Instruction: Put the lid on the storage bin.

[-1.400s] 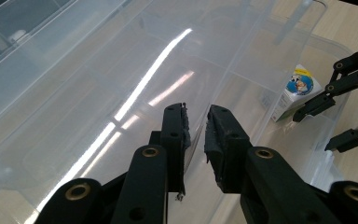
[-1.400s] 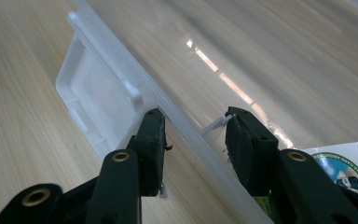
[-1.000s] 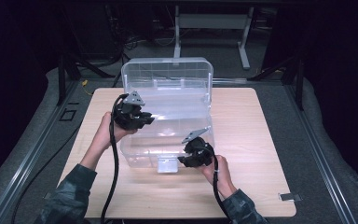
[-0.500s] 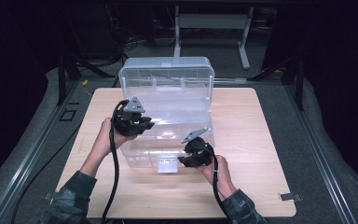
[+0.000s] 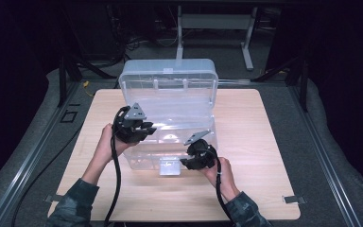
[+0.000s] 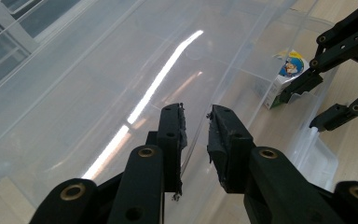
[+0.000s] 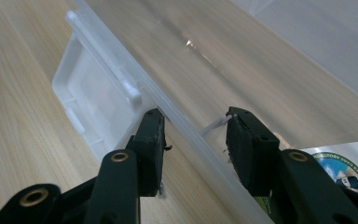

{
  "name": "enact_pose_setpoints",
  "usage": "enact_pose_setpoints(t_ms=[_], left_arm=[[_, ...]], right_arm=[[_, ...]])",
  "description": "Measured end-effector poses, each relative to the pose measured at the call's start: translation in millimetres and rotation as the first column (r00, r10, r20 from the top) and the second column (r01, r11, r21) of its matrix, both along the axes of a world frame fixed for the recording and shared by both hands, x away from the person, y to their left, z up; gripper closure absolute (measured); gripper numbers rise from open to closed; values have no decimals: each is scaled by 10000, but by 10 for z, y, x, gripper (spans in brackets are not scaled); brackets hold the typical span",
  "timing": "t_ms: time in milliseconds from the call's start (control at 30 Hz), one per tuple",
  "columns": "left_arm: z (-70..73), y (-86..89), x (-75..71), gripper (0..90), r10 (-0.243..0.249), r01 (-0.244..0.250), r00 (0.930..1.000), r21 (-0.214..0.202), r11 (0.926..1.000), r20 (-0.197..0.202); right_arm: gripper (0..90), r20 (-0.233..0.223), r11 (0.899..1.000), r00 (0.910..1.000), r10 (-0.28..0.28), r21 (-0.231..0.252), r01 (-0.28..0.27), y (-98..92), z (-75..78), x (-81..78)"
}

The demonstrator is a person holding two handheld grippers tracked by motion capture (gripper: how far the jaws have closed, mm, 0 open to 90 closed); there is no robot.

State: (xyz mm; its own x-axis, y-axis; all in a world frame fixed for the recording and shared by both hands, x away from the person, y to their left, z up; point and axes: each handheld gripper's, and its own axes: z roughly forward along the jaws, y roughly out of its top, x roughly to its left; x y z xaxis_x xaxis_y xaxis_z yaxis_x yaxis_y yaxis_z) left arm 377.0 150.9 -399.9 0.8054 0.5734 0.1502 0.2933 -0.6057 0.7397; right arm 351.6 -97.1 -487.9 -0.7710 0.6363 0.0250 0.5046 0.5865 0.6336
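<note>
**Clear storage bin, both grippers on its walls**

The clear storage bin (image 5: 170, 123) sat mid-table, lid (image 5: 168, 75) swung up at the far side.

The left gripper (image 5: 144, 130) was at the bin's left wall. In the left gripper view its jaws were nearly together, a narrow gap between the pads (image 6: 179, 126), the thin clear wall edge running into that gap. Couldn't tell if the pads actually pressed on it.

The right gripper (image 5: 189, 162) was at the near wall by the front latch (image 5: 169, 166). In the right gripper view the jaws straddled the near rim (image 7: 186, 123), one jaw outside, one inside, both pads close against the rim. It looked clamped on it.

A small printed carton (image 6: 284, 77) lay inside the bin, near the right gripper's jaws. The bin rested on the wooden tabletop (image 5: 255, 142), dark mat (image 5: 321, 142) around it.
</note>
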Motion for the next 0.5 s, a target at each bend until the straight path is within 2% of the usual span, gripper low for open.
enact_pose_setpoints(t_ms=[233,500], left_arm=[[-46,-13,-74,732,76,-80,9993,98,9999,375],[-64,-7,-97,733,21,-24,9995,90,10000,331]], right_arm=[[576,2,10000,10000,-2,-21,2,2,1,-2],[565,-65,10000,10000,-3,-67,3,1,-5,4]])
